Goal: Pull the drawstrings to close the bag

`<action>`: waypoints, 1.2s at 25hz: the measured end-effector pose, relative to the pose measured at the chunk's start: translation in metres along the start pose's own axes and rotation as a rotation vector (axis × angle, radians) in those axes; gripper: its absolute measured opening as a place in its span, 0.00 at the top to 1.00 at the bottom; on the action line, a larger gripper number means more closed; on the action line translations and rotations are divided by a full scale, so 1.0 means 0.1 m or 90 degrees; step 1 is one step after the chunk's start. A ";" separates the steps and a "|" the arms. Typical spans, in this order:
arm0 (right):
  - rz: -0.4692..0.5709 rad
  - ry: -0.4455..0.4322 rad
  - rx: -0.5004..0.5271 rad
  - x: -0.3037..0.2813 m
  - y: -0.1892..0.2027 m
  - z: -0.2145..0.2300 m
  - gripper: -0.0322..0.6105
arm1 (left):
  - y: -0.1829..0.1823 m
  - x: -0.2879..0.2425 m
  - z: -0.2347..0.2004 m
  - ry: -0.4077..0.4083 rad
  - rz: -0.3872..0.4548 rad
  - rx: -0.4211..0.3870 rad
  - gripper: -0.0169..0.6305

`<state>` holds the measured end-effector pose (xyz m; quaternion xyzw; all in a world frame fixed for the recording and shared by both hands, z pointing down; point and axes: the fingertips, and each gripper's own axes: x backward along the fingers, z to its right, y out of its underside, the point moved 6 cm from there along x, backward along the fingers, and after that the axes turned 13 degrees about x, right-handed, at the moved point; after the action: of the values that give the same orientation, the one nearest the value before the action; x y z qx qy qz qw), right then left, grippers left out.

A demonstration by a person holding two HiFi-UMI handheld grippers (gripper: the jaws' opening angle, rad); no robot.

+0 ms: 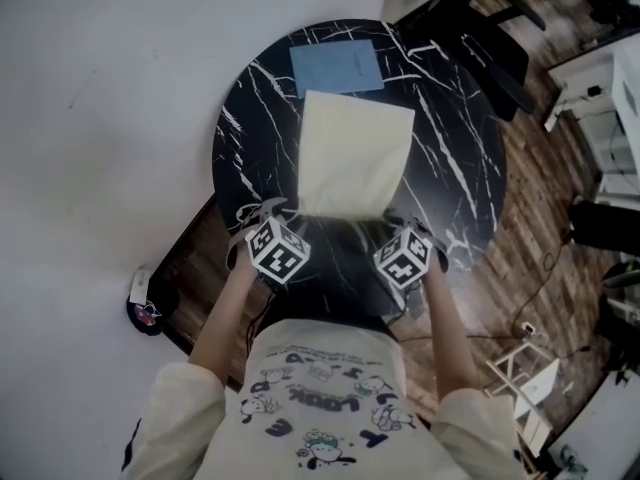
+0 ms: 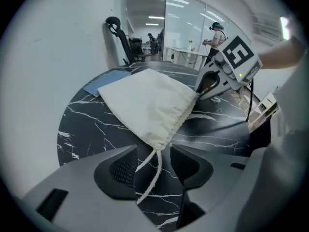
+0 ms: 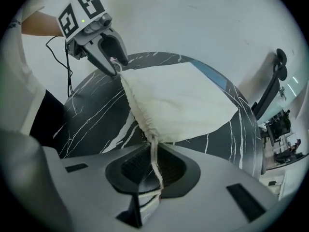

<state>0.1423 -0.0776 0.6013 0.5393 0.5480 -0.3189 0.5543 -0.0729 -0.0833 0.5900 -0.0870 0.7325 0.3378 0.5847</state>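
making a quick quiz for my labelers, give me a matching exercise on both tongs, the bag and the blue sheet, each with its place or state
1 left tongs
2 right tongs
3 cream bag
4 blue sheet

a near the table's far edge
b shut on a drawstring
c mid-table, mouth toward the person
d open, cord loose between them

Pairs: 1-d, 2-b, 3-c, 4-a

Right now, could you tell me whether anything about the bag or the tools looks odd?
Only the grip is uneven: the right tool is clamped on its cord, while the left tool stands open, the other cord loose between its jaws. The bag lies flat and looks intact.
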 end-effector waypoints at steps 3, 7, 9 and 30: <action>-0.001 -0.007 -0.028 0.00 0.00 0.02 0.89 | 0.08 -0.09 0.00 -0.002 -0.047 -0.051 0.59; 0.005 -0.018 -0.065 0.03 0.00 0.05 0.90 | 0.10 -0.16 -0.01 -0.018 -0.072 -0.094 0.60; 0.002 -0.016 -0.063 0.03 0.00 0.05 0.90 | 0.10 -0.20 -0.01 -0.004 -0.081 -0.093 0.60; 0.005 0.101 -0.260 0.14 0.07 0.11 0.92 | 0.15 -0.06 -0.17 -0.018 0.021 0.272 0.91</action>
<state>0.1546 -0.0829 0.5883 0.4416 0.6410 -0.1553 0.6083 -0.0924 -0.0833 0.6032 0.0556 0.7803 0.1856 0.5947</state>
